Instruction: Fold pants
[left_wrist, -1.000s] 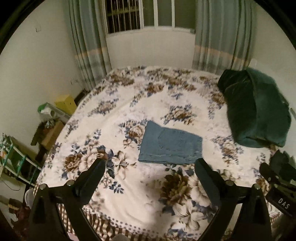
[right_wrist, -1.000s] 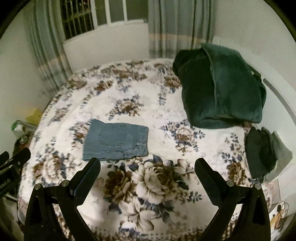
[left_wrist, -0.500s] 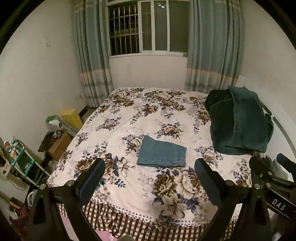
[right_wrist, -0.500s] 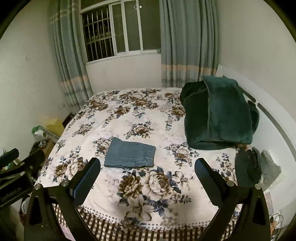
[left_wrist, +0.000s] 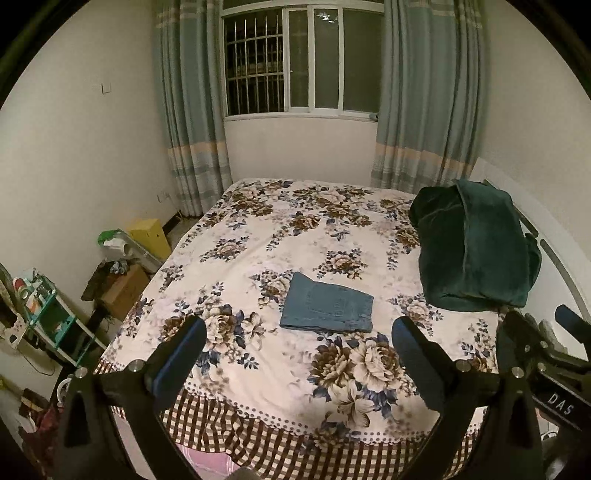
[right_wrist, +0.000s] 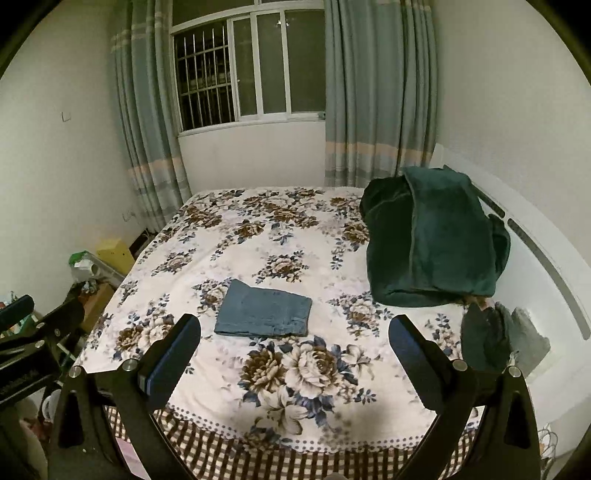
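Observation:
The blue denim pants (left_wrist: 327, 308) lie folded into a flat rectangle near the middle of the floral bed (left_wrist: 280, 373); they also show in the right wrist view (right_wrist: 264, 314). My left gripper (left_wrist: 297, 360) is open and empty, held off the front edge of the bed, well short of the pants. My right gripper (right_wrist: 293, 360) is open and empty too, at a similar distance. The right gripper shows at the right edge of the left wrist view (left_wrist: 546, 354), and the left gripper shows at the left edge of the right wrist view (right_wrist: 33, 328).
A dark green blanket (left_wrist: 476, 247) is heaped at the right of the bed by the white headboard (right_wrist: 546, 266). Dark and grey cloths (right_wrist: 498, 339) lie at the bed's right edge. Boxes and a small shelf (left_wrist: 48, 314) stand on the floor left of the bed.
Both grippers have pulled back and up from the bed, so the pants look smaller and the window and walls have come into view. The pants have not moved.

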